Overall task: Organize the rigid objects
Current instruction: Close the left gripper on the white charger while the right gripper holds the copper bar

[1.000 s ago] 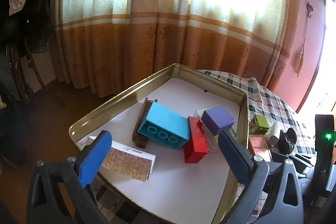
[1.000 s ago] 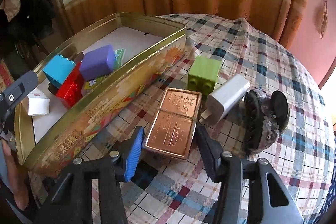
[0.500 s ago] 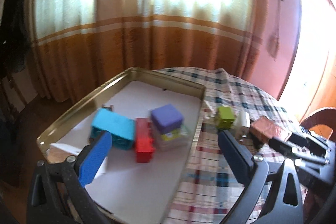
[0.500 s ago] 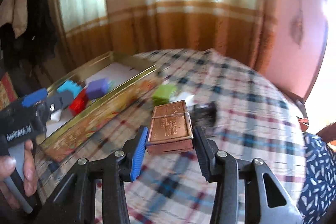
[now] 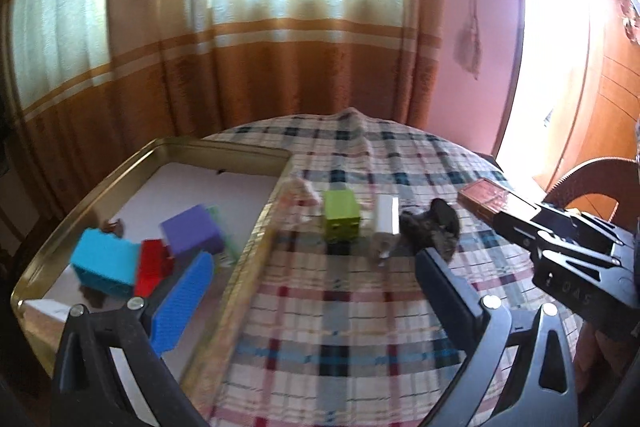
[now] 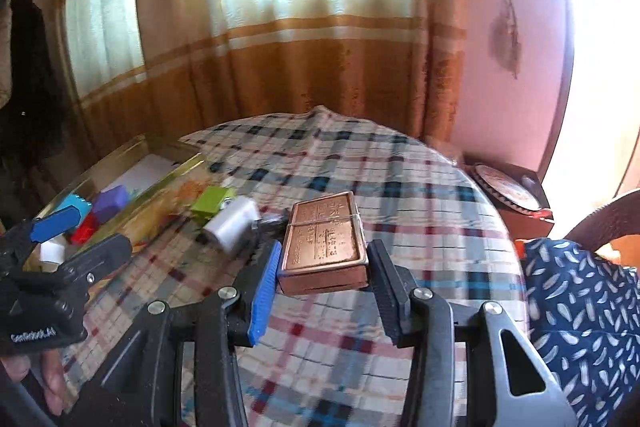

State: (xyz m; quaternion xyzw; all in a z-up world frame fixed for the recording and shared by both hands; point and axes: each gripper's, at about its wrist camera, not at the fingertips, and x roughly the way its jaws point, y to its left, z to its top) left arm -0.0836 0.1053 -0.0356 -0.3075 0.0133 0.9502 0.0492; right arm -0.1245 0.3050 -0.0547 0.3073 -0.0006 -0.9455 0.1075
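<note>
- My right tool [image 6: 322, 267] is clamped on the copper tin [image 6: 323, 245], lifted above the plaid counter [image 6: 420, 195].
- My left tool [image 5: 312, 291] has its fingers spread apart, nothing between them, at the gold tray's [image 5: 224, 153] right rim.
- In the tray: blue block [image 5: 105, 263], red block [image 5: 151, 267], purple cube [image 5: 191, 230].
- On the counter right of the tray: green block [image 5: 340, 214], white charger [image 5: 386, 217], dark object [image 5: 434, 227], in a row.
</note>
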